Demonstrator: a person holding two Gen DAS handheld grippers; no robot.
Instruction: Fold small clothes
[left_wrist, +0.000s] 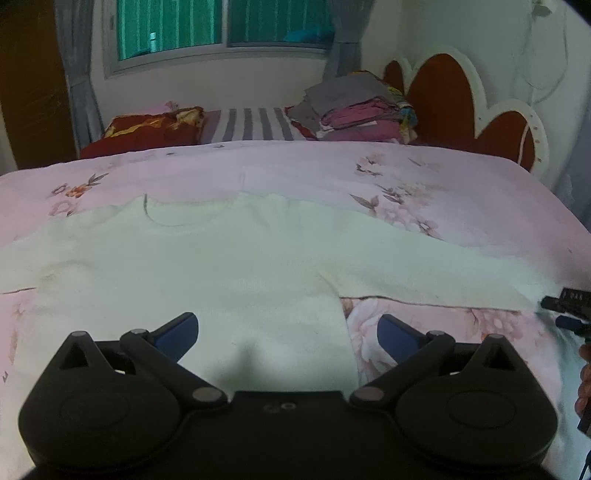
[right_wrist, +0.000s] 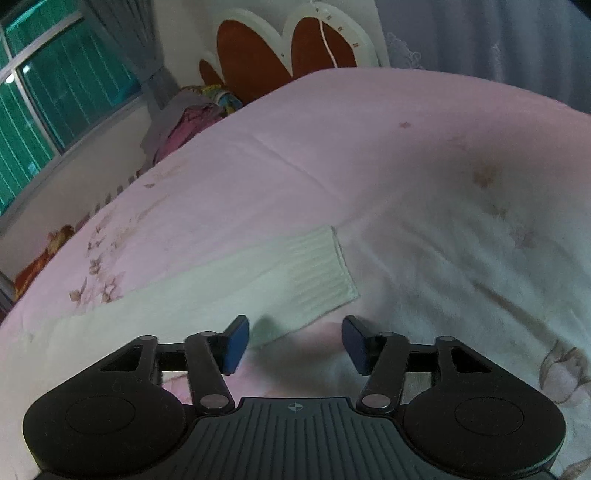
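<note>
- We judge the white sweater (left_wrist: 207, 258) soft, light, limp on the bed (left_wrist: 406, 173).
- We grasp its ribbed cuff (right_wrist: 325, 266).
- Both jaws stand open, empty.

Pale cream sweater (left_wrist: 207, 258) on pink floral bedspread (left_wrist: 332, 173).

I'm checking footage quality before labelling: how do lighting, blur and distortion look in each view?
Left wrist: dim, pinkish cast, fisheye bows the pink floral bedspread; the cream knit sweater reads soft, and the open left gripper shadows it. Right wrist: the ribbed sleeve cuff looks slightly smeared, the open right gripper sharper.
</note>
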